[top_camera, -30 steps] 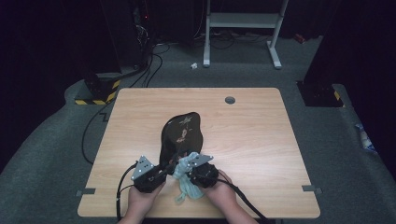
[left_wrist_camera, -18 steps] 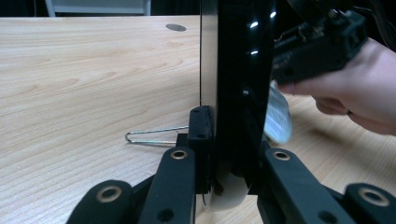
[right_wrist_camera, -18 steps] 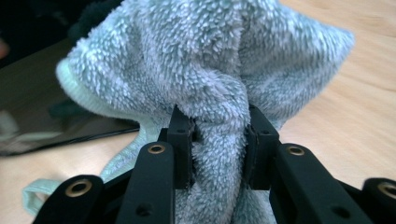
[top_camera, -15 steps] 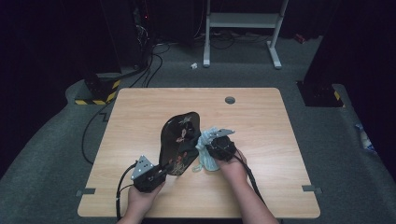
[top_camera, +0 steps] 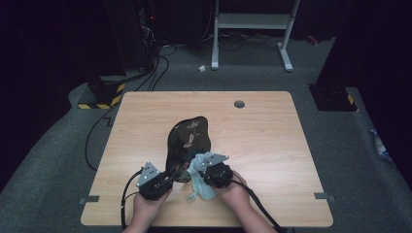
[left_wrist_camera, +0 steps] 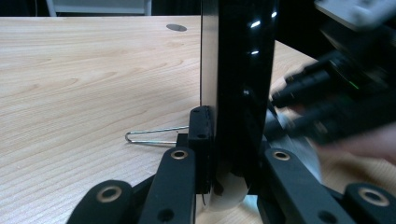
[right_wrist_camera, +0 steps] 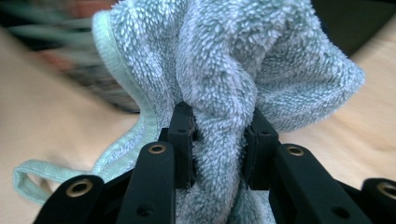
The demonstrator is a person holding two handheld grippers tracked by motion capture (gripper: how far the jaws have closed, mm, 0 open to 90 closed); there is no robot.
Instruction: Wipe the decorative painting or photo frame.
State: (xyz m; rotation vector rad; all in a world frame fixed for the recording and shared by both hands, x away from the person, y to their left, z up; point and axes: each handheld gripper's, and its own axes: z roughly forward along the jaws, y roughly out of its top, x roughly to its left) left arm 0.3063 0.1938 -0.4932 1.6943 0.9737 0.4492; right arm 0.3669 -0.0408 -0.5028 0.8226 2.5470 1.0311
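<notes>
High view: left gripper (top_camera: 167,175) clamps the black tray (top_camera: 187,141) near the table's (top_camera: 272,126) front edge; right gripper (top_camera: 201,167) grips the cloth (top_camera: 200,184).

No writing to read anywhere at this moment. The black lacquered tray (top_camera: 187,141), standing near the front edge of the table (top_camera: 272,131), carries a pale painted motif on its face, but that is a picture, not letters. The light blue cloth (right_wrist_camera: 233,65) bears no tag or print that can be made out. The yellow-and-black hazard stripes (top_camera: 99,103) on the floor beyond the table's far left corner are the one sign in sight, and they carry no words.
</notes>
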